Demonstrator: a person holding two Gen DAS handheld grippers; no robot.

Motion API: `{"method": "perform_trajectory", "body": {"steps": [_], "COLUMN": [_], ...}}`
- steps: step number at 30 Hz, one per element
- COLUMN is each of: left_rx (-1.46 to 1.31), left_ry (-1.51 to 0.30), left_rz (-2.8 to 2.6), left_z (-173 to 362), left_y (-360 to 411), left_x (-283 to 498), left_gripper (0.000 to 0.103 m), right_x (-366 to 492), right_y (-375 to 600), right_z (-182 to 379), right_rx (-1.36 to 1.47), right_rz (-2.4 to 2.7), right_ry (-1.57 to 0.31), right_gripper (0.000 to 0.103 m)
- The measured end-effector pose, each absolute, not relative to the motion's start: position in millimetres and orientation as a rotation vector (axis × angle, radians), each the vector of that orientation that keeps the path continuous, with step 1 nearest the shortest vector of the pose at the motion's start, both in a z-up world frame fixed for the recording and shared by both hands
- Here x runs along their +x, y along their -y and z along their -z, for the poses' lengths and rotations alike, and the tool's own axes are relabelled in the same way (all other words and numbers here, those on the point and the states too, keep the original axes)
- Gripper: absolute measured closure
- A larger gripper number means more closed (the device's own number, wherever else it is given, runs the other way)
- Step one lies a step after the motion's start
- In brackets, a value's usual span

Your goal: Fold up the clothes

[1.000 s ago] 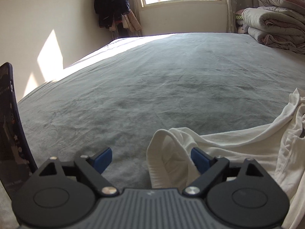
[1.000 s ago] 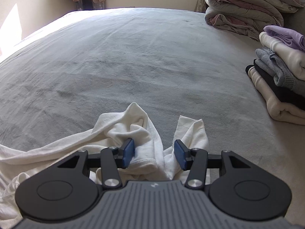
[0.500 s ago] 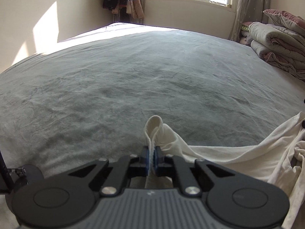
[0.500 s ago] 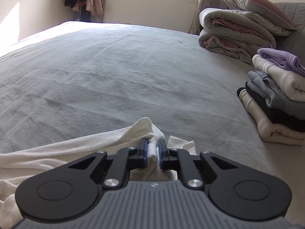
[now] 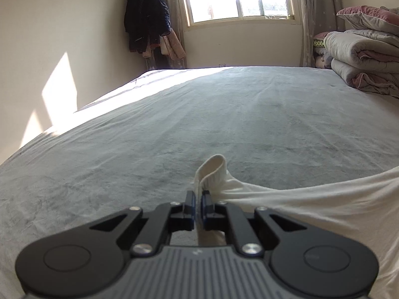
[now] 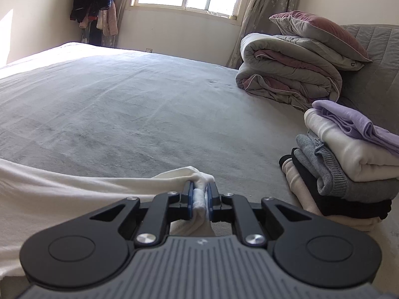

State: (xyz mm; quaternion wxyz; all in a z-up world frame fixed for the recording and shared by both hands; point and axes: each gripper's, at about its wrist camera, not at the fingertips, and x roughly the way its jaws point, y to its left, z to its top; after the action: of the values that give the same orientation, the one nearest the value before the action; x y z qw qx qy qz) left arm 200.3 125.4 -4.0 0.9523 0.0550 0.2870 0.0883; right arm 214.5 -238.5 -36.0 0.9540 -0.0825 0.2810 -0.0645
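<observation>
A white garment (image 5: 311,206) is stretched between my two grippers above a grey bed (image 5: 199,124). My left gripper (image 5: 198,200) is shut on one end of it, with a loop of cloth sticking out past the fingertips. In the right wrist view the white garment (image 6: 74,189) runs off to the left, and my right gripper (image 6: 199,194) is shut on a bunched end of it. Both ends are lifted off the bed.
A pile of folded clothes (image 6: 349,164) sits at the right on the bed (image 6: 124,104), close to my right gripper. Rolled quilts and pillows (image 6: 294,74) lie beyond it. Coats (image 5: 149,22) hang in the far corner by the window.
Both grippers closed on the white garment, from open a second ago. Since then both have lifted and tilted up, and the cloth between them is pulled taut.
</observation>
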Motion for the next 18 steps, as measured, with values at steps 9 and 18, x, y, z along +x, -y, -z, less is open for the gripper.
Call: {"method": "perform_trajectory", "body": {"steps": [9,18], "left_rx": [0.123,-0.011], "left_ry": [-0.620,-0.711], "left_rz": [-0.183,-0.161], "left_z": [23,2], "left_y": [-127,-145], "left_x": [199,164], "left_gripper": [0.077,0.053], "right_x": [221,190], "right_y": [234,237], "right_z": [51,38], "right_rx": [-0.154,-0.137], "right_rz": [0.105,0.083], "right_ry": [-0.632,-0.640], "right_gripper": [0.080,0.058]}}
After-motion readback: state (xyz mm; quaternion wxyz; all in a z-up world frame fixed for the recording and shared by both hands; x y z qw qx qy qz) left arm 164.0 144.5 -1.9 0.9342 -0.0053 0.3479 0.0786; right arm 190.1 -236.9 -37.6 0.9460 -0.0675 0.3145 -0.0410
